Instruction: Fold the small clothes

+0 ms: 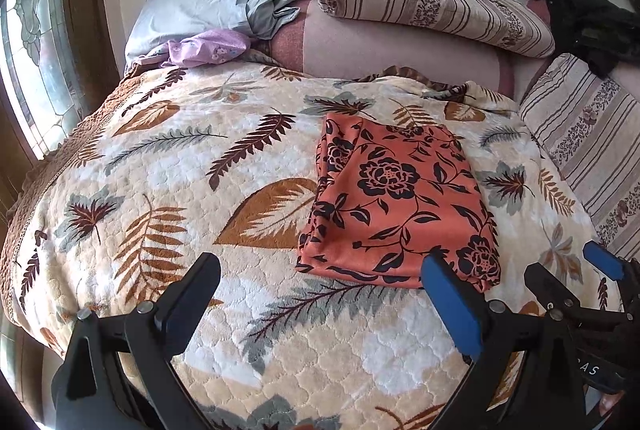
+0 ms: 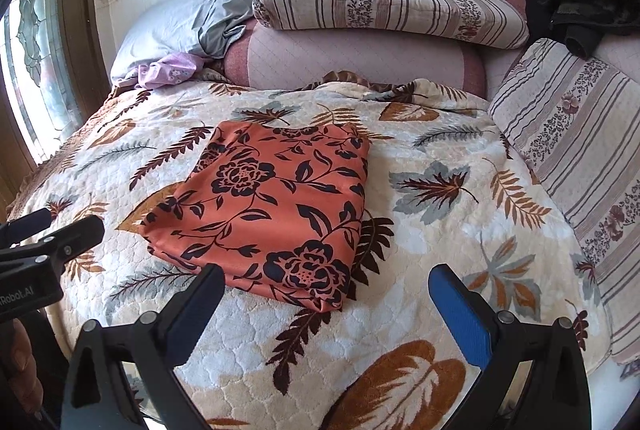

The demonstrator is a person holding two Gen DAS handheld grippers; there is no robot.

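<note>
Left gripper (image 1: 320, 286) jaws apart, empty, hovering short of the orange floral garment (image 1: 396, 202); garment lies folded into a neat rectangle mid-bed on the leaf-print blanket (image 1: 160, 170); right gripper (image 2: 326, 304) also spread, holding nothing. Looks like fold done; next move probably calls for another piece. Left view shows the garment's left edge layers; right view shows its near corner.

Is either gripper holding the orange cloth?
No. Both the left gripper and right gripper are open, and the orange cloth lies folded on the blanket.
</note>
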